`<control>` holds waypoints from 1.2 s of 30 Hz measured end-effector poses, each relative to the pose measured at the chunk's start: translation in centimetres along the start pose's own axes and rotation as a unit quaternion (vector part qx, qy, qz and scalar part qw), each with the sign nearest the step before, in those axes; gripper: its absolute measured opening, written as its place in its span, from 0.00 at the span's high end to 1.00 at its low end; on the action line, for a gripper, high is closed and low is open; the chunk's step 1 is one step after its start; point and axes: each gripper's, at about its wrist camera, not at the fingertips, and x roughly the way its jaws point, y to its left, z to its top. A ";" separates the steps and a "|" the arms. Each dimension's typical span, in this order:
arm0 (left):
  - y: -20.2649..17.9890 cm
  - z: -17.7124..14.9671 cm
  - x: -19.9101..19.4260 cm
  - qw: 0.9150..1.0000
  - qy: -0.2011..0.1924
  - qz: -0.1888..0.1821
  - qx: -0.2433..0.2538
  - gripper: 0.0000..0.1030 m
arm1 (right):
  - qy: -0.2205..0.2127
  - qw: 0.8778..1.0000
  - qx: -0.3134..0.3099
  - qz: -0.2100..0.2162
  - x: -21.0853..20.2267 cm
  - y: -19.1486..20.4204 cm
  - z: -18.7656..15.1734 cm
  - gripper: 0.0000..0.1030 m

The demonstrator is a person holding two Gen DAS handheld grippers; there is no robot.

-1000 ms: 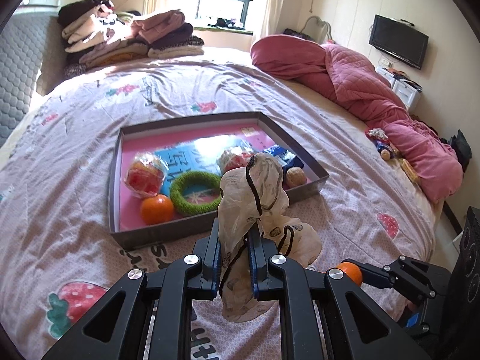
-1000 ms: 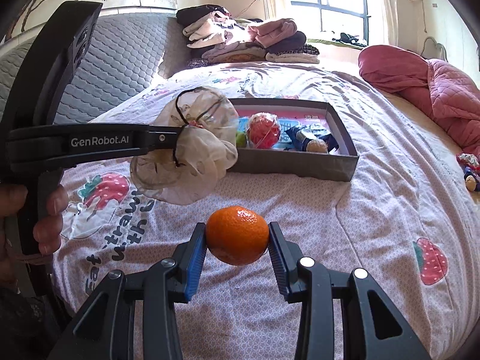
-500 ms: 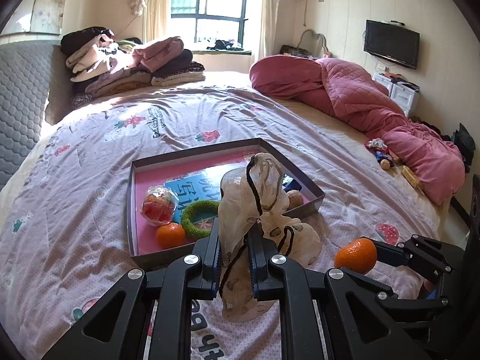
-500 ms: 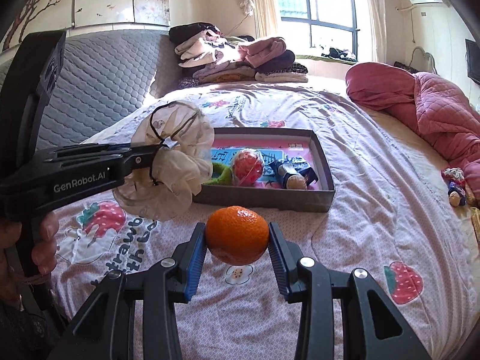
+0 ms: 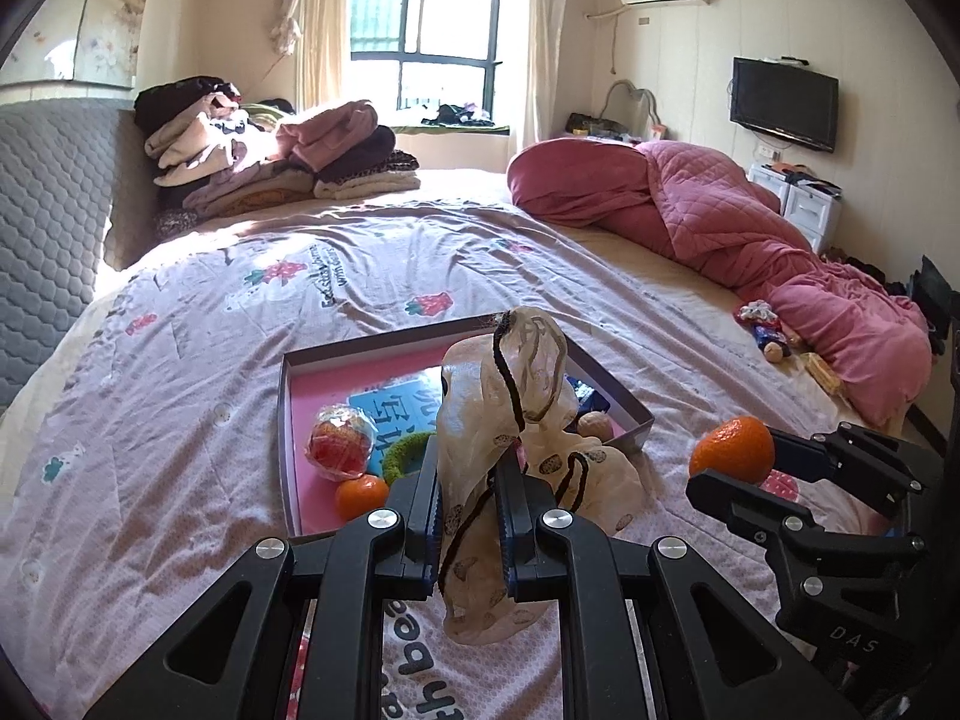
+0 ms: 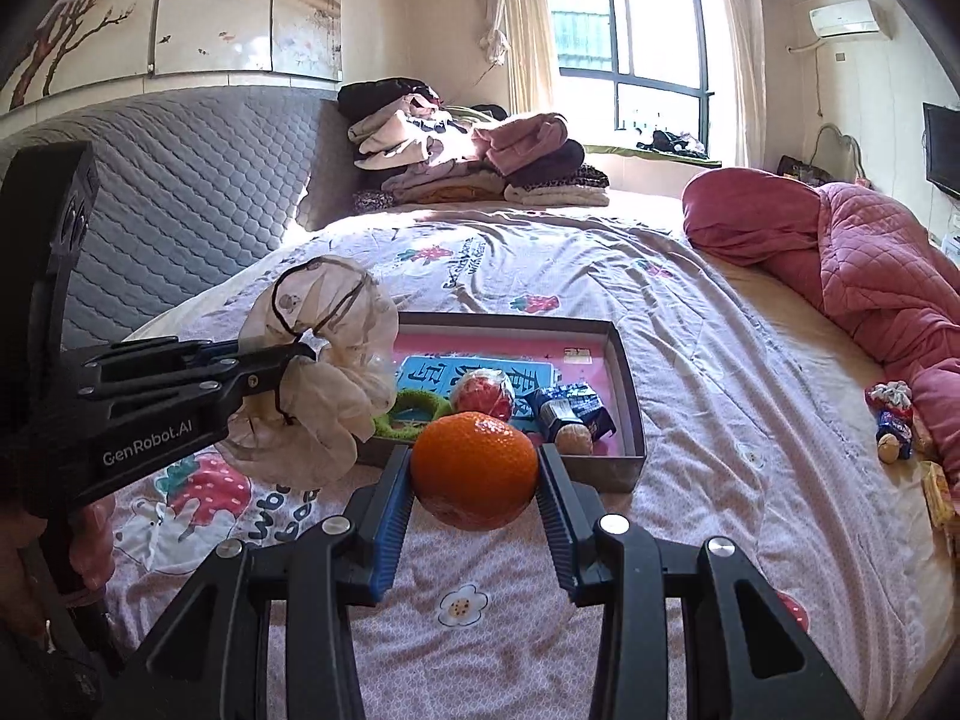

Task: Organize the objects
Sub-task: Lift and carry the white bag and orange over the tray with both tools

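— Above the bed (image 6: 708,360): what does each claw carry?
— Left gripper (image 5: 465,483) pinches a pouch (image 5: 510,420); right gripper (image 6: 474,468) clamps an orange (image 6: 474,462).
— Why raised?
— Likely to clear the tray (image 6: 630,372) wall; both hang near it, before its near edge.

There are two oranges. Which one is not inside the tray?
The orange clamped in the right gripper, held above the bedsheet. The other orange lies in the tray, at its near corner.
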 end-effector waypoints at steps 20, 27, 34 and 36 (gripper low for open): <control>4.5 3.0 3.6 0.999 -0.004 0.015 -0.049 0.85 | -0.029 0.999 -0.030 -0.033 4.4 -1.8 5.7 0.60; 5.2 2.6 6.7 0.998 0.014 0.020 -0.054 0.85 | -0.024 0.999 -0.029 -0.030 6.8 -2.5 6.3 0.60; 4.8 1.4 9.8 0.998 0.040 0.021 -0.047 0.85 | -0.006 0.999 -0.026 -0.032 9.0 -3.3 5.4 0.60; 4.8 1.1 10.5 0.998 0.047 0.019 -0.048 0.85 | 0.001 0.999 -0.026 -0.033 9.7 -3.6 5.0 0.60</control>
